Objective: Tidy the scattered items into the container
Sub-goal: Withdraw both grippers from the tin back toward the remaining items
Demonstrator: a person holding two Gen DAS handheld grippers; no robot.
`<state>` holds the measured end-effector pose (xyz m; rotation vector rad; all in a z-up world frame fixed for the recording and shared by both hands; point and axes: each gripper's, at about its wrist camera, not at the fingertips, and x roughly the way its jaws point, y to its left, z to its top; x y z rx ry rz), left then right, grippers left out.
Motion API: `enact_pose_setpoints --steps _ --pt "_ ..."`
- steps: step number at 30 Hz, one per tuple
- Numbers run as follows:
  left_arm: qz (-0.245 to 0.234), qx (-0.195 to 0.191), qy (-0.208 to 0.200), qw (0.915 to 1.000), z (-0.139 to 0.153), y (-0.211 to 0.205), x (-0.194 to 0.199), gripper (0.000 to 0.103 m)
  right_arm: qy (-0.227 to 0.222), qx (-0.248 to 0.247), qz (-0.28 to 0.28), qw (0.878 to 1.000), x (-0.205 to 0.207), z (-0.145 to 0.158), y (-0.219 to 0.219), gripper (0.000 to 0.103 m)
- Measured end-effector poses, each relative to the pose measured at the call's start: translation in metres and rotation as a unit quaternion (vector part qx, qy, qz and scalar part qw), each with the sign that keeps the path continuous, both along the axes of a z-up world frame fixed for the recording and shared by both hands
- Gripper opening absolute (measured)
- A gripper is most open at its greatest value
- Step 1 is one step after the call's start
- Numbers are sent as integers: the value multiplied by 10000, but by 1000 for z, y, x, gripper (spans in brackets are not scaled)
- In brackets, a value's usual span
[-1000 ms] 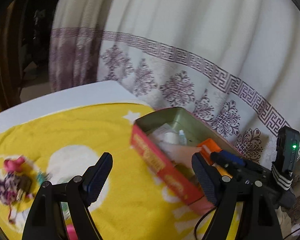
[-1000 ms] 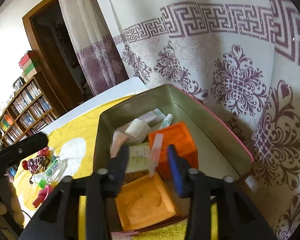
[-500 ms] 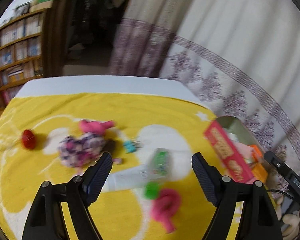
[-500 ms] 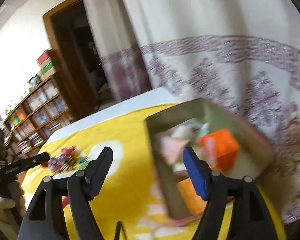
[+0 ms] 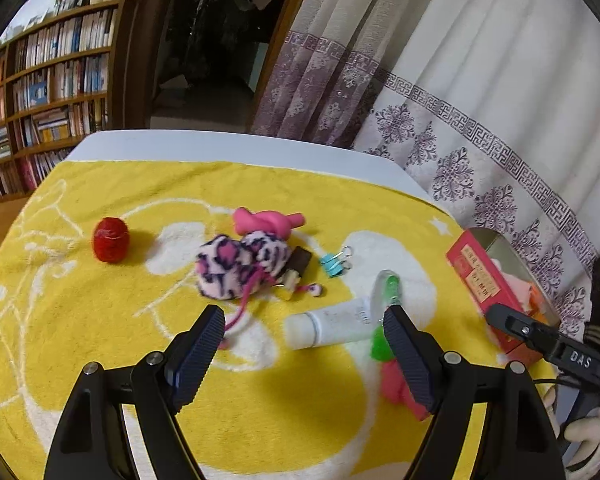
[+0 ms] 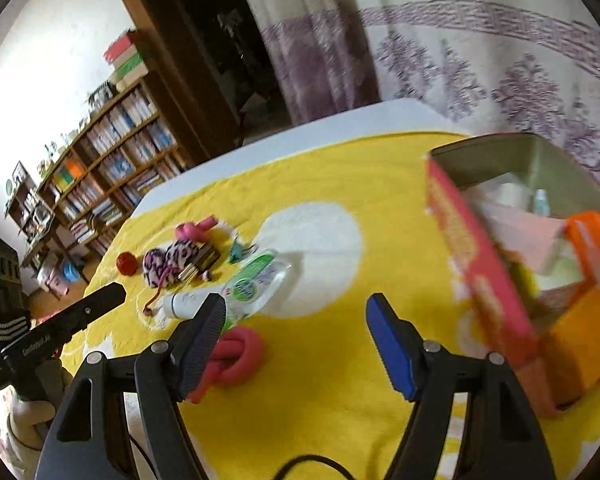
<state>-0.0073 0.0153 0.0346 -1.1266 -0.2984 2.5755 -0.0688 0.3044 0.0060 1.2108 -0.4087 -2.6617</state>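
Observation:
The red tin box (image 6: 480, 264) stands at the right on the yellow towel, holding orange blocks (image 6: 588, 336) and pink paper. My right gripper (image 6: 296, 308) is open and empty, left of the box, above bare towel. A red knotted band (image 6: 236, 356) lies by its left finger. My left gripper (image 5: 304, 320) is open and empty, hovering just short of a white tube (image 5: 328, 326) and a clear green-capped bottle (image 5: 386, 292). Beyond lie a leopard-print pompom (image 5: 240, 264), a pink knotted band (image 5: 268, 220), a blue binder clip (image 5: 334, 264) and a red ball (image 5: 111, 239).
The towel covers a white table (image 5: 220, 144) whose far edge meets a patterned curtain (image 5: 460, 128). A bookshelf (image 5: 48, 92) and a dark doorway stand behind. The other gripper (image 5: 540, 336) reaches in at the right of the left wrist view.
My right gripper's jaws widened above the box, then it drew away to the left. My left gripper swung from the box towards the scattered items and sank a little.

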Motion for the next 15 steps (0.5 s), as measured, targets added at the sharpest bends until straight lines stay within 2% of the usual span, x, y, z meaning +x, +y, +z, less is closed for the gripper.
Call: enact_pose_setpoints --steps 6,15 --pt "75 111 -23 9999 -5 -16 2 83 -279 31 232 9993 -22 -13 -30 76" --pt "143 211 -138 9996 -14 -23 0 83 -711 -83 382 9967 -55 -30 -52 76"
